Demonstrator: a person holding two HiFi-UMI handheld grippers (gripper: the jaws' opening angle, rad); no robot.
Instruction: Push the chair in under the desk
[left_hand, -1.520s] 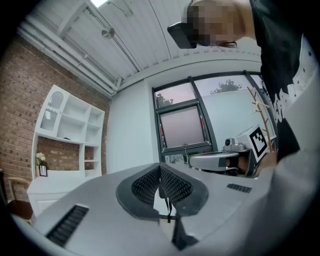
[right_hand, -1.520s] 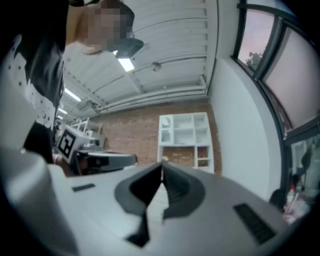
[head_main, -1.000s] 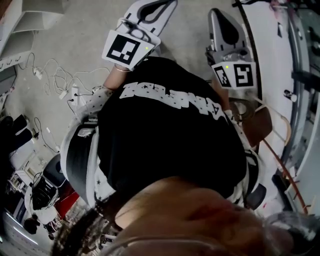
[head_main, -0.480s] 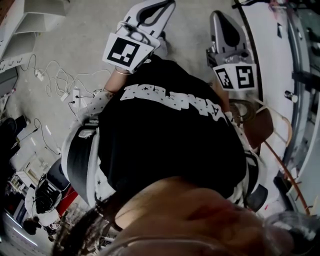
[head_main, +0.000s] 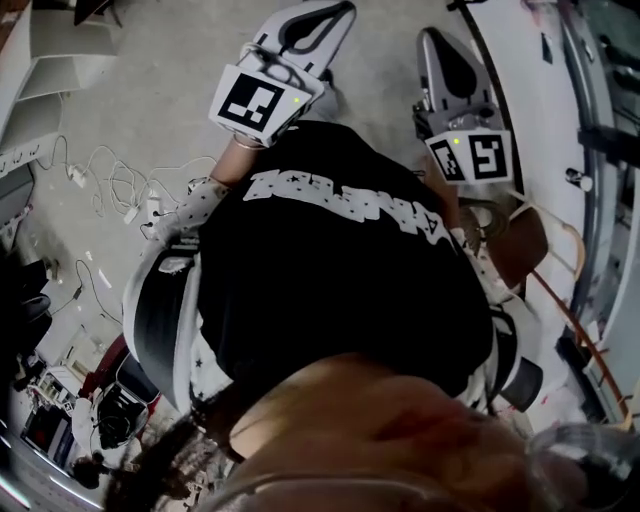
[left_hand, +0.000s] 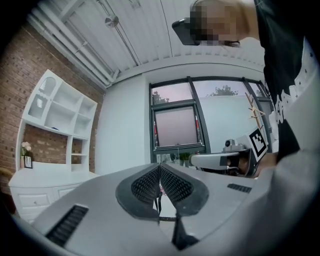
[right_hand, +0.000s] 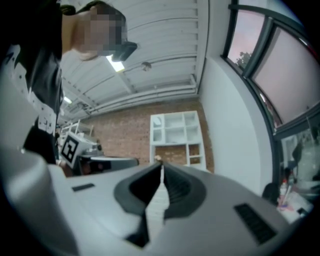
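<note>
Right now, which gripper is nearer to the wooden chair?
Right. The right gripper is on the same side as the chair, beside the desk edge, though apart from the chair. The left gripper is farther away, over the floor.

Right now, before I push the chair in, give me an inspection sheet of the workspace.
Surface: grey floor.
Job's things: brown chair beside the white desk, at the person's right; neither gripper touches it.
Clutter: dark gear at the head view's lower left, too blurred to name.
Grippers: left gripper and right gripper shut, nothing between the jaws.
Cables: white cables loose on the floor, left.
Surroundings: white shelf unit, brick wall, window.
</note>
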